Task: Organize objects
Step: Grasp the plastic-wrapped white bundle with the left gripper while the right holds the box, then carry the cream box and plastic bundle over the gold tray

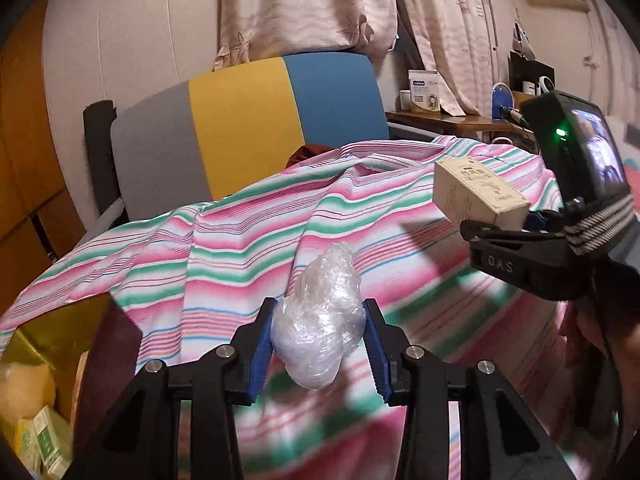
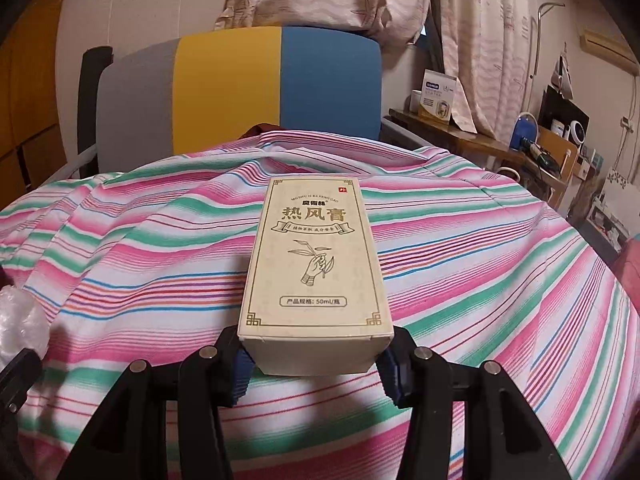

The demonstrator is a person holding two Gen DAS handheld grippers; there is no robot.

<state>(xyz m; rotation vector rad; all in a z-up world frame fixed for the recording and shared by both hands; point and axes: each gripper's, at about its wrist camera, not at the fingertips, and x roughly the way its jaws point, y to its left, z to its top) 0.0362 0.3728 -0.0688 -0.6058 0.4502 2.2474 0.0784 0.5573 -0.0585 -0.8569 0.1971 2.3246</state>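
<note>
My left gripper (image 1: 318, 344) is shut on a crumpled clear plastic bag (image 1: 320, 320) and holds it above the striped cloth (image 1: 224, 248). My right gripper (image 2: 314, 364) is shut on a cream box with Chinese print (image 2: 316, 264), held flat with its printed face up. In the left wrist view that box (image 1: 476, 196) and the right gripper (image 1: 496, 224) show at the right, higher than the bag. The bag's edge shows at the far left of the right wrist view (image 2: 20, 320).
A golden open container (image 1: 44, 360) with small boxes and a yellow soft item sits at lower left. A grey, yellow and blue chair back (image 1: 248, 120) stands behind the cloth. A wooden side table (image 2: 480, 140) with clutter is at the right.
</note>
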